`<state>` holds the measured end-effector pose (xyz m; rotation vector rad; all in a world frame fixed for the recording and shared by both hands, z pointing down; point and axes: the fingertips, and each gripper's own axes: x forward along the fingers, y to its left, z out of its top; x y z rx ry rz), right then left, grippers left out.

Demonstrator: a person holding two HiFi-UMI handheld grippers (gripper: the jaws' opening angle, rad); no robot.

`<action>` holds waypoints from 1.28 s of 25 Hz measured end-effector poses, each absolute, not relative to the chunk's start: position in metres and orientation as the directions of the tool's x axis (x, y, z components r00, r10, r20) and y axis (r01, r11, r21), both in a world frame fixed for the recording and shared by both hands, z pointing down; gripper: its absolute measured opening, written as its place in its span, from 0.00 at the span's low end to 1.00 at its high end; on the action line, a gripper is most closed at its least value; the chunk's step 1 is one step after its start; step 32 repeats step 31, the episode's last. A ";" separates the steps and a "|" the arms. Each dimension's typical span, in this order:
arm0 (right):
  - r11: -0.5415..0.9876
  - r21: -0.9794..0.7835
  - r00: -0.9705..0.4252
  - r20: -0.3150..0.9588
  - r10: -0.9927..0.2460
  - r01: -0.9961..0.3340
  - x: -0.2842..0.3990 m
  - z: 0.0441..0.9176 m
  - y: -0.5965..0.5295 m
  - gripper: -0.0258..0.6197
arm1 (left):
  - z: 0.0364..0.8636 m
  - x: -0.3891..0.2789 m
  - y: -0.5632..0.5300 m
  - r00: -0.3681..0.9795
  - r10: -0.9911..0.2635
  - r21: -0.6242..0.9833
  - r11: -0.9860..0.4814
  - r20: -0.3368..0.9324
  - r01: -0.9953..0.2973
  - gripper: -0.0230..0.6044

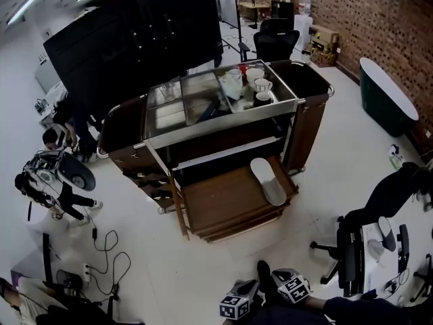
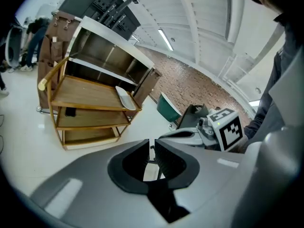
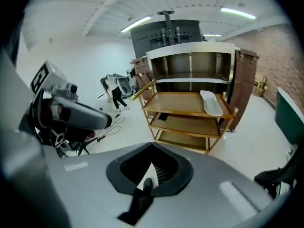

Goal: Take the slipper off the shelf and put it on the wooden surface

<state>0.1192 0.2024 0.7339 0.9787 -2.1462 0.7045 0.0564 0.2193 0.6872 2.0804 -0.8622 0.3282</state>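
A white slipper lies flat on the pulled-out wooden surface of the brown cart, near its right edge. It also shows in the left gripper view as the slipper and in the right gripper view as the slipper, on the top wooden shelf. Both grippers are low at the frame's bottom, well back from the cart. My left gripper is shut and empty. My right gripper is shut with nothing between its pads.
The cart's metal top carries cups and bowls. A dark green tub stands by the brick wall at right. Office chairs, floor cables and a person surround the cart.
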 end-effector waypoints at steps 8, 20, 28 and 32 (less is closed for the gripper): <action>0.523 -0.203 -0.477 0.746 -0.465 -0.828 0.163 0.724 0.210 0.04 | 0.676 0.093 0.209 0.752 -0.436 0.587 -0.471 0.494 -0.659 0.12; 0.590 -0.221 -0.574 0.636 -0.516 -0.776 0.204 0.703 0.171 0.04 | 0.661 0.147 0.198 0.670 -0.566 0.500 -0.451 0.481 -0.740 0.12; 0.633 -0.228 -0.614 0.612 -0.498 -0.740 0.203 0.706 0.167 0.04 | 0.657 0.154 0.202 0.668 -0.566 0.495 -0.453 0.483 -0.741 0.12; 0.653 -0.227 -0.631 0.601 -0.490 -0.723 0.197 0.703 0.158 0.04 | 0.661 0.154 0.199 0.670 -0.557 0.497 -0.453 0.490 -0.740 0.12</action>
